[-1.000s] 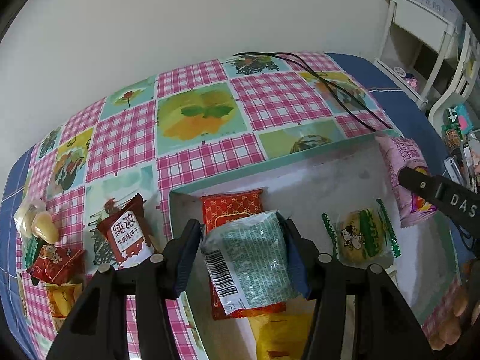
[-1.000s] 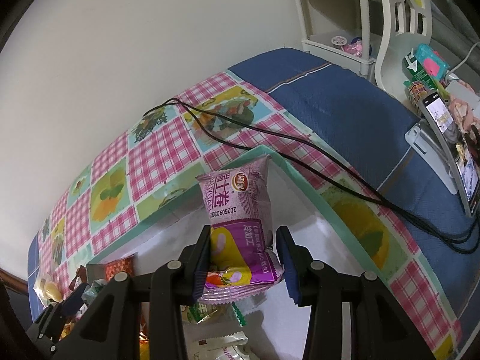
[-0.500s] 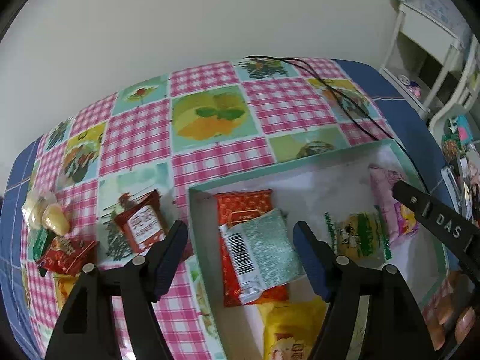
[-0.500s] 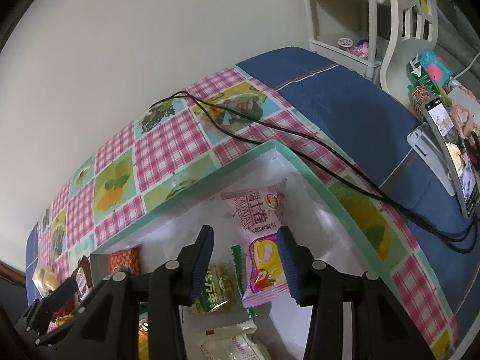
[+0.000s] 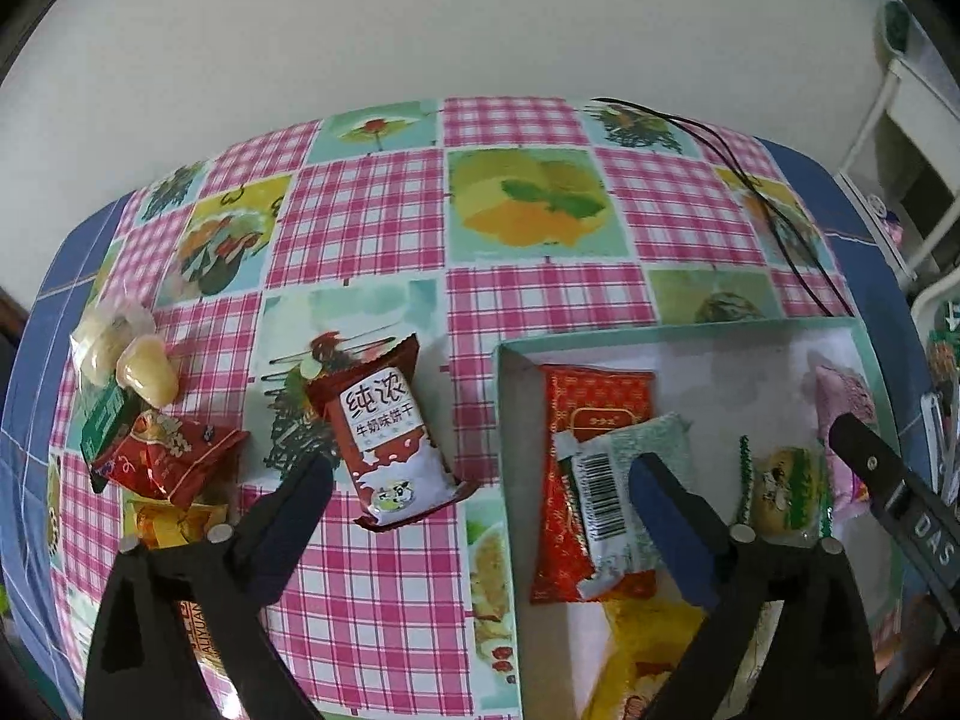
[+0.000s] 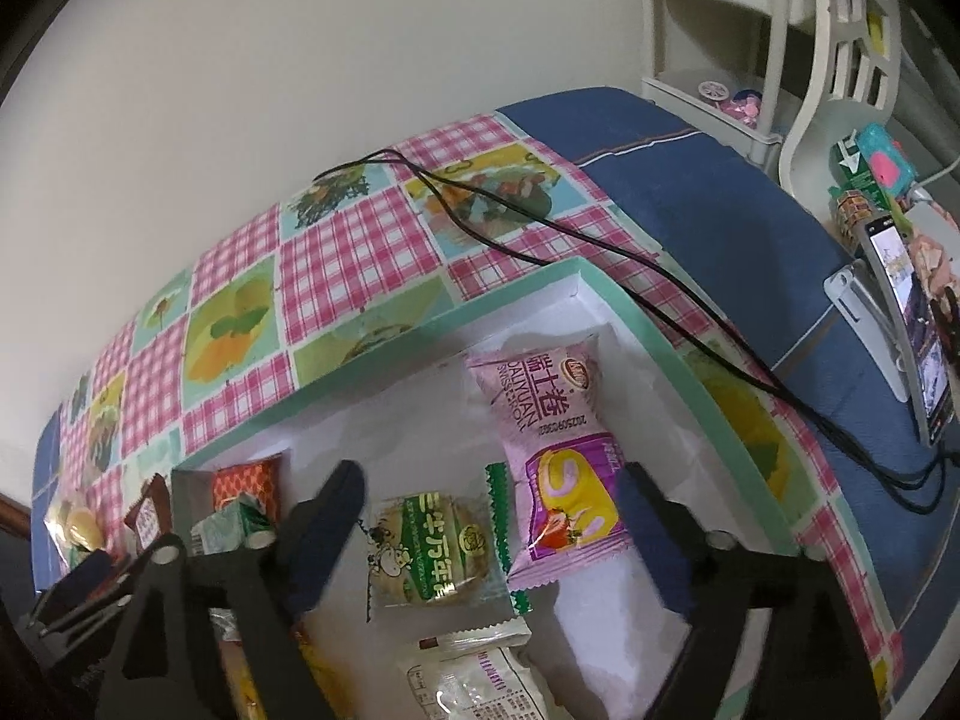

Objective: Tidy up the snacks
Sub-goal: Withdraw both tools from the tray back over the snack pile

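The teal-rimmed white box (image 5: 660,336) holds a green packet (image 5: 636,456) lying on a red packet (image 5: 594,402). My left gripper (image 5: 480,474) hangs above the box's left wall, its jaws opening wide and gripping nothing. A brown milk-biscuit packet (image 5: 390,438) lies on the cloth below it. In the right wrist view a pink packet (image 6: 558,450) rests flat in the box's far corner (image 6: 660,348), beside a green round-cake packet (image 6: 432,552). My right gripper (image 6: 489,480) stands over both, its jaws opening, with the pads clear of them.
Loose snacks lie on the checked cloth at the left: a red packet (image 5: 174,462), pale candies (image 5: 126,354) and a yellow packet (image 5: 174,522). A black cable (image 6: 540,228) runs past the box's far corner. A phone on a stand (image 6: 912,324) is at the right.
The left gripper let go of the green packet, which dropped onto the red one, then opened wide and shifted left. The right gripper released the pink packet into the box and opened.
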`<state>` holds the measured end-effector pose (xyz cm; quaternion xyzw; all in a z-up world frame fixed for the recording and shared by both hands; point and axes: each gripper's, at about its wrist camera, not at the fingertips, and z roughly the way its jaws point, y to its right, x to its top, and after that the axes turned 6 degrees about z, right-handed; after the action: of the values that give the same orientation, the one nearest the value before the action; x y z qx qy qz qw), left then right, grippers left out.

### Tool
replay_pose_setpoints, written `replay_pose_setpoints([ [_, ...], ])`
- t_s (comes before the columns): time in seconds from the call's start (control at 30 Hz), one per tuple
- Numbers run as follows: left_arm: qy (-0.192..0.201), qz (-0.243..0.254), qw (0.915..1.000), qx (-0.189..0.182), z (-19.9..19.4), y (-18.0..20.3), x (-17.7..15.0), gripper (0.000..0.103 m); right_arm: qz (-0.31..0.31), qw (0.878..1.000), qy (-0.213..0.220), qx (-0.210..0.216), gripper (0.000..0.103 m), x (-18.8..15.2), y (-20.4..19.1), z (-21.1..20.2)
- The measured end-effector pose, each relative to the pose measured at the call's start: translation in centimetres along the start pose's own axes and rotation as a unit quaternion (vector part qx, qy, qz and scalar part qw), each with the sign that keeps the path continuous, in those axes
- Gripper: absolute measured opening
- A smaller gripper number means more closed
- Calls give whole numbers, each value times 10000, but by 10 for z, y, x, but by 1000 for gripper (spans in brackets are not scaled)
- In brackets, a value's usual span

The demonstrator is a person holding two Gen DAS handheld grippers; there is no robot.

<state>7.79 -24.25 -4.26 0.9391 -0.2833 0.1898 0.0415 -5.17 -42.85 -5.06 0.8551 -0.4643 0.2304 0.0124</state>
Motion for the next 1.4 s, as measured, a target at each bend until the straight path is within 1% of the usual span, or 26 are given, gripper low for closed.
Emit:
replay_pose_setpoints([
  [0.1,-92,-35,10000,-13,6,-1,-1,100,-36,10000,-3,-7,103,0,-1,1],
  [0.27,-140,-44,9999,1,12,-1,-2,101,-61,10000,-33,29,103,0,-2,4],
  [0.43,-74,155,9998,63,13,5,-2,101,-123,9999,-33,46,103,-1,-4,7],
  [0.67,23,357,9994,35,5,10,-4,101,-111,9998,117,83,103,-3,-7,-2],
  [0.8,22,426,9991,58,-1,7,-8,101,-206,9997,66,95,103,-8,-13,-6],
  [0.9,17,462,9989,93,-6,3,-10,101,-233,9995,12,197,103,-12,-19,-10],
  [1.07,-96,383,9992,-77,-16,-9,-18,101,-287,9993,-79,245,103,-25,-28,-21],
  [1.2,-40,373,9993,-69,-28,-19,-28,101,-332,9990,-111,279,103,-36,-32,-31],
  [1.33,-36,199,9997,-109,-37,-34,-42,101,-422,9985,-135,313,103,-47,-38,-40],
  [1.4,-86,136,9999,-62,-40,-41,-49,101,-498,9982,-148,300,103,-54,-40,-44],
])
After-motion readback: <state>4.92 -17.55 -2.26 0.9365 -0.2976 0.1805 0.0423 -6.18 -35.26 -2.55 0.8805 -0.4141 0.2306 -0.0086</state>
